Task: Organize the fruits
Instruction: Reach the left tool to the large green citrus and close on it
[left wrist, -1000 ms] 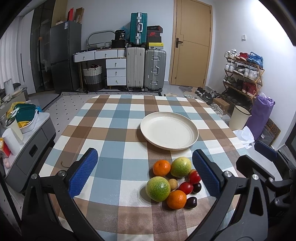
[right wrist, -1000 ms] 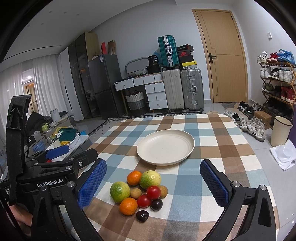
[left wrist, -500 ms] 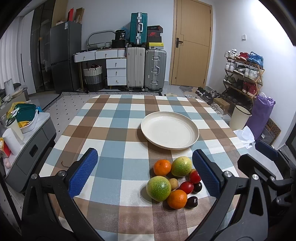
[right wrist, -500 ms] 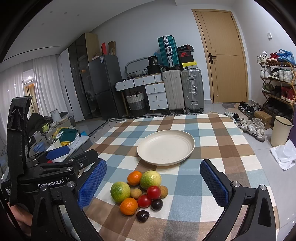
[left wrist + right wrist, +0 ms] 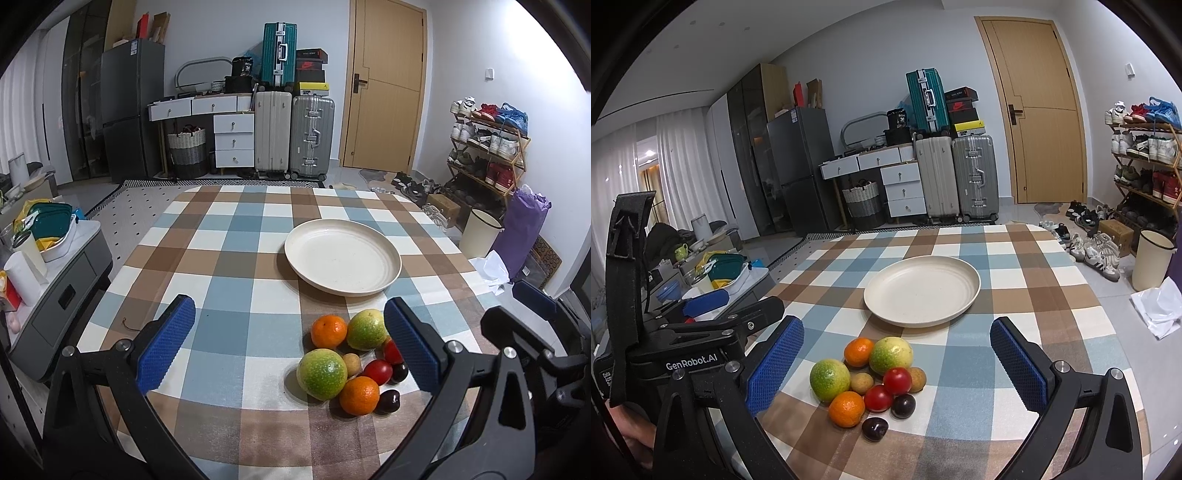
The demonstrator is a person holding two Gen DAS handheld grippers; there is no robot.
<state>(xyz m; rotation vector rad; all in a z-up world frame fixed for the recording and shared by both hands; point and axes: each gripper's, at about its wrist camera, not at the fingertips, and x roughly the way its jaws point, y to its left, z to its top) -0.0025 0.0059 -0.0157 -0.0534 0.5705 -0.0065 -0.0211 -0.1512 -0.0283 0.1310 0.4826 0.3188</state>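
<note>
A heap of fruit lies near the front of the checked table: two green-yellow fruits (image 5: 322, 373) (image 5: 891, 355), two oranges (image 5: 359, 395) (image 5: 847, 408), red tomatoes (image 5: 897, 380), small brown fruits and dark plums (image 5: 875, 428). An empty cream plate (image 5: 341, 256) (image 5: 922, 290) sits behind the heap. My left gripper (image 5: 290, 343) is open and empty, hovering left of the fruit. My right gripper (image 5: 895, 365) is open and empty, its fingers standing either side of the heap, above it.
The checked tablecloth (image 5: 229, 266) covers the table. A grey side cabinet (image 5: 55, 291) with containers stands to the left. Suitcases (image 5: 291, 136), drawers, a door and a shoe rack (image 5: 487, 147) are beyond. A bin (image 5: 480, 236) stands at the right.
Both grippers have drifted slightly; the fruit sits a little lower in both views. Nothing was taken hold of.
</note>
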